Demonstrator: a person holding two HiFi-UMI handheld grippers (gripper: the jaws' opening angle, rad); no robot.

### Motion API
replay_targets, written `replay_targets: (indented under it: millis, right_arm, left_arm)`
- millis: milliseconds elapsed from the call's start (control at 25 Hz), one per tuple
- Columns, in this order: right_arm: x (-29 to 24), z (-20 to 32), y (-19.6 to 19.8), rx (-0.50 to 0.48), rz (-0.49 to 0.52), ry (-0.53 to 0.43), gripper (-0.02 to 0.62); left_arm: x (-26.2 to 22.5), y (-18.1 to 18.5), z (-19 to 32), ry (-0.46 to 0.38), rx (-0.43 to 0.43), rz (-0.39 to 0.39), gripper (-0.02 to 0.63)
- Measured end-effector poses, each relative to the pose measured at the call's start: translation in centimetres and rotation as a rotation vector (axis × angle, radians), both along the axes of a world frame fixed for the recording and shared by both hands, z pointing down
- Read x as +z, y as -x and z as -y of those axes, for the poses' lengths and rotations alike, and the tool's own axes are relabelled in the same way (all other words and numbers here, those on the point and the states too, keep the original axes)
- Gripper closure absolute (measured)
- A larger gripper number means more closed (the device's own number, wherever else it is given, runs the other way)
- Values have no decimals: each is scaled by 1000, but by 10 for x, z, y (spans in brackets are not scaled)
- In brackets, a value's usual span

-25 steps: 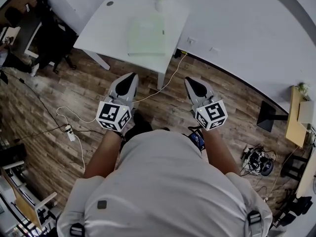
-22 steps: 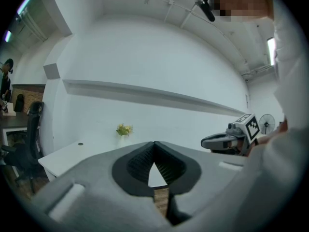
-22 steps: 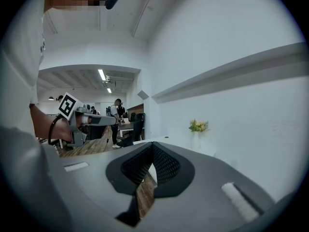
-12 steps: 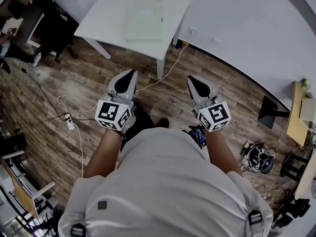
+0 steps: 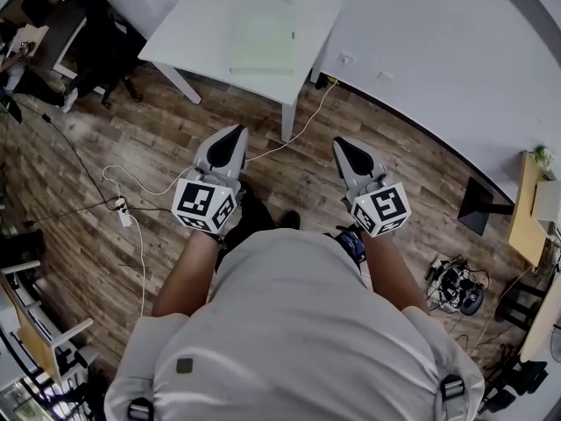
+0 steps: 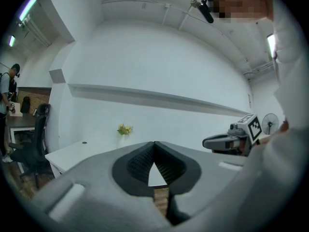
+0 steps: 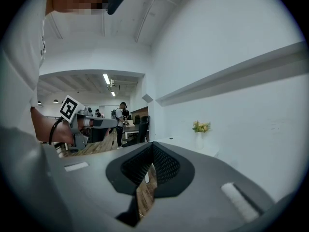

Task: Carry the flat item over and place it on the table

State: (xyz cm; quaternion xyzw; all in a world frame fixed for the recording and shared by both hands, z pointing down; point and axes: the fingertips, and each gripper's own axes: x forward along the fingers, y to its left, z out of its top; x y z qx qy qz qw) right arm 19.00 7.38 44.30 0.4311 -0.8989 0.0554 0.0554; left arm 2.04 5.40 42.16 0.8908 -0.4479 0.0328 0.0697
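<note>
A pale green flat item [image 5: 263,40] lies on the white table [image 5: 188,33] at the top of the head view, with a vase of yellow flowers [image 6: 124,129] at the table's far edge. My left gripper [image 5: 235,132] and right gripper [image 5: 340,144] are held side by side over the wood floor, short of the table and pointing toward it. Both are shut with nothing between the jaws. In the left gripper view the jaws [image 6: 154,143] meet at the tip. The right gripper view shows its own jaws [image 7: 152,144] closed too.
White cables and a power strip [image 5: 124,231] run across the floor to the left. A black office chair [image 5: 101,68] stands left of the table. A curved white wall [image 5: 421,51] runs behind it. A wooden shelf [image 5: 526,209] and a black stand [image 5: 478,207] are at the right.
The table has slid slightly up and right in the head view. Both grippers stay shut and empty in much the same pose.
</note>
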Motion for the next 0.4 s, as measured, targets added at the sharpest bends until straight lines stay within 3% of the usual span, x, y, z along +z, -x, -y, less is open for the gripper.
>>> replay_targets:
  millis: [400]
  right_arm:
    - [-1,-5,13,-3,-10,-2,586]
  left_arm:
    - [1,12,-5,7,-3,-7,606]
